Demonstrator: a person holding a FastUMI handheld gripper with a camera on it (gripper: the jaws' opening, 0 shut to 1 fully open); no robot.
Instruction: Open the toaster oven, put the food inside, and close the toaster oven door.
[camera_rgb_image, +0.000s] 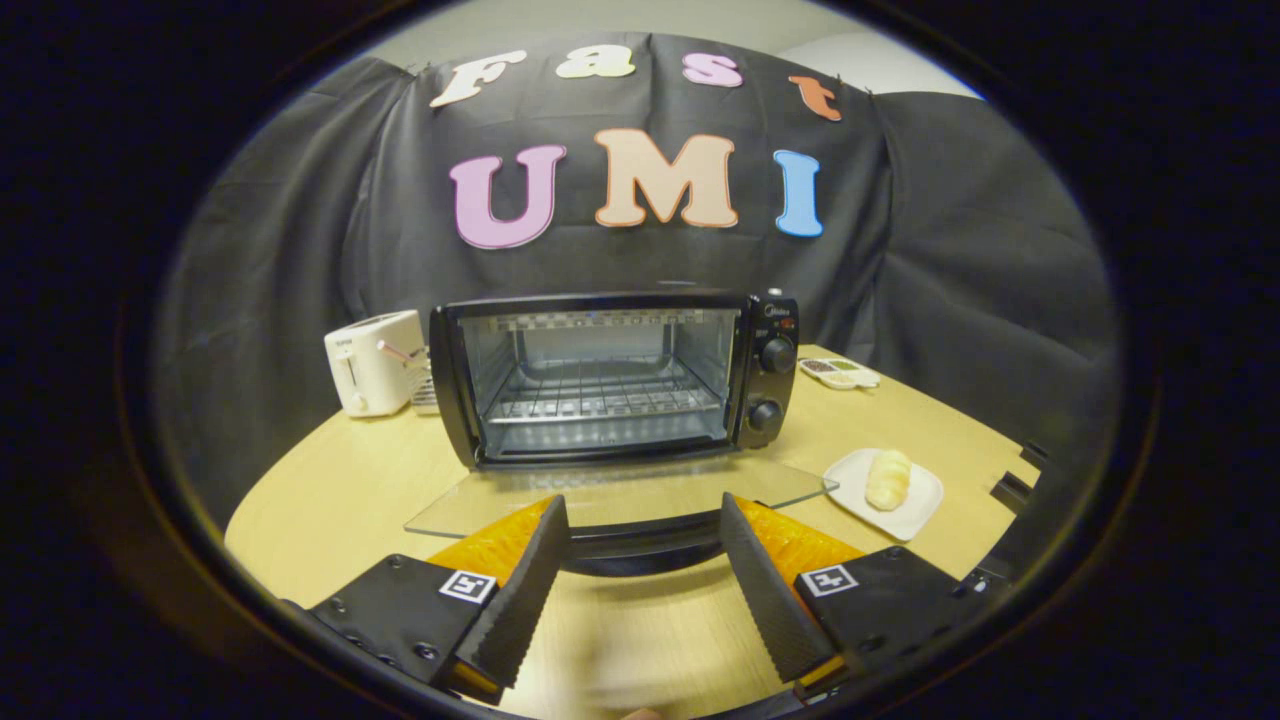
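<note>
A black toaster oven (610, 375) stands on the wooden table (330, 500), its glass door (620, 495) swung down flat and open toward me. The wire rack (600, 395) inside is bare. The door's black handle (640, 545) lies just ahead of my gripper (640, 515), between its two fingertips. The gripper is open, its black ribbed fingers (520, 590) spread wide and pressing on nothing. A pale bread roll (887, 478) rests on a small white plate (915, 505) to the right of the oven, beyond the right finger.
A white pop-up toaster (372, 362) stands left of the oven, with a wire rack behind it. A small tray of seasonings (840, 373) lies behind the oven's right side. Black fixtures (1015, 485) sit at the table's right edge.
</note>
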